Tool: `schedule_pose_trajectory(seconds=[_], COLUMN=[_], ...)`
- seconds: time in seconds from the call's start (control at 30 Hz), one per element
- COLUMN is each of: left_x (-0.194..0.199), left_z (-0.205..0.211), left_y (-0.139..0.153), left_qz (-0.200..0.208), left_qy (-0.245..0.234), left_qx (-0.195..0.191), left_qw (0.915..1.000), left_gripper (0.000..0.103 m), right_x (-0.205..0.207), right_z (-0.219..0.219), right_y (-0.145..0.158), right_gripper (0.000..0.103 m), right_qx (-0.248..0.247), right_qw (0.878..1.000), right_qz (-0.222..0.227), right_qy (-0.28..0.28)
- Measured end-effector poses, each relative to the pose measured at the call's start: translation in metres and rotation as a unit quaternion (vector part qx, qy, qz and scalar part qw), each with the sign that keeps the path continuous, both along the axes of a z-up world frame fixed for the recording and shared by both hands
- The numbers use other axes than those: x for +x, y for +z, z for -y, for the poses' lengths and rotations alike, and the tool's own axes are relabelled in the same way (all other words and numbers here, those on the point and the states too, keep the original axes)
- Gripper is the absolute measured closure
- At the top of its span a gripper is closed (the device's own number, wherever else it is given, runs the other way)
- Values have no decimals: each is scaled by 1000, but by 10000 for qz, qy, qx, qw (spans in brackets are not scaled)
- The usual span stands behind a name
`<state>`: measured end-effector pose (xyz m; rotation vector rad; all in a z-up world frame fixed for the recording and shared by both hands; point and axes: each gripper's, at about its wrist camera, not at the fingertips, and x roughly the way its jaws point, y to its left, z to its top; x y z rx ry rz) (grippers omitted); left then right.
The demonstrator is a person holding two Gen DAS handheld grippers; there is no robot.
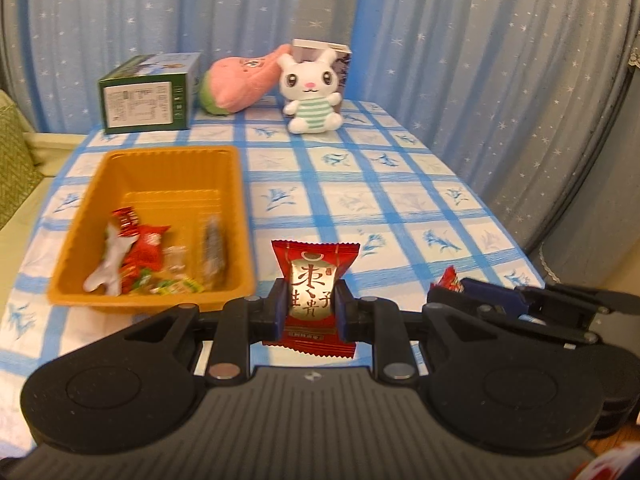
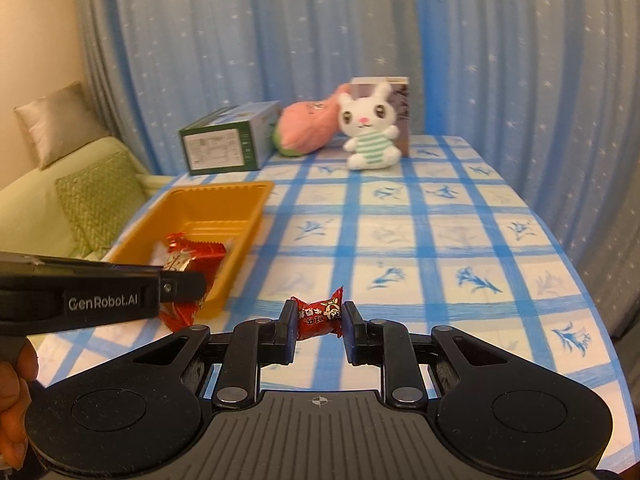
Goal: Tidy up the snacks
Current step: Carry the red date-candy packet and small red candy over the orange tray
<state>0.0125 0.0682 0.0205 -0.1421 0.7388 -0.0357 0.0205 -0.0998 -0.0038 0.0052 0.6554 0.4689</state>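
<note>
My left gripper (image 1: 311,300) is shut on a red snack packet with a gold label (image 1: 312,280), held upright above the tablecloth, just right of the orange tray (image 1: 168,160). Several wrapped snacks (image 1: 140,256) lie in the tray's near end. My right gripper (image 2: 319,322) is shut on a small red candy (image 2: 320,316) over the cloth, right of the tray (image 2: 224,196). The left gripper (image 2: 176,284) with its red packet (image 2: 180,260) shows from the side in the right wrist view; the right gripper (image 1: 452,286) with its candy shows at lower right in the left wrist view.
At the table's far end stand a green box (image 1: 146,96), a pink plush (image 1: 240,84), a white rabbit plush (image 1: 312,88) and a carton (image 1: 336,54) behind it. Blue starred curtains hang behind. A green sofa with cushions (image 2: 96,196) lies left of the table. A hand (image 2: 16,400) shows at lower left.
</note>
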Motion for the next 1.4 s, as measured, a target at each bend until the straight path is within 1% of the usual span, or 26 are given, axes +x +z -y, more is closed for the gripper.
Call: schedule_pose_trajectory(seconds=[0.2,0.57,0.83,1.4], left_x=[-17,-27,-30,-28], left_z=[-25,-58,-70,-87], left_y=[3,2,2,1], left_qz=[8,-16,-12,-26], left_qy=[248,567,675,808], left_qx=[76,44,38,18], left_qw=[9997,9984,9977,9967], left_gripper=[82,82,82,82], right_x=[-4,-4,-3,7], right_z=[-22,-53,-69,-90], right_y=[6,9,9,4], right_gripper=[80,80,80,80], right_qx=[-25,-60,-87,-130], right_qw=[9996,9984,9974,9959], right_qz=[89,133,136,120], right_qy=[253,544,697,885])
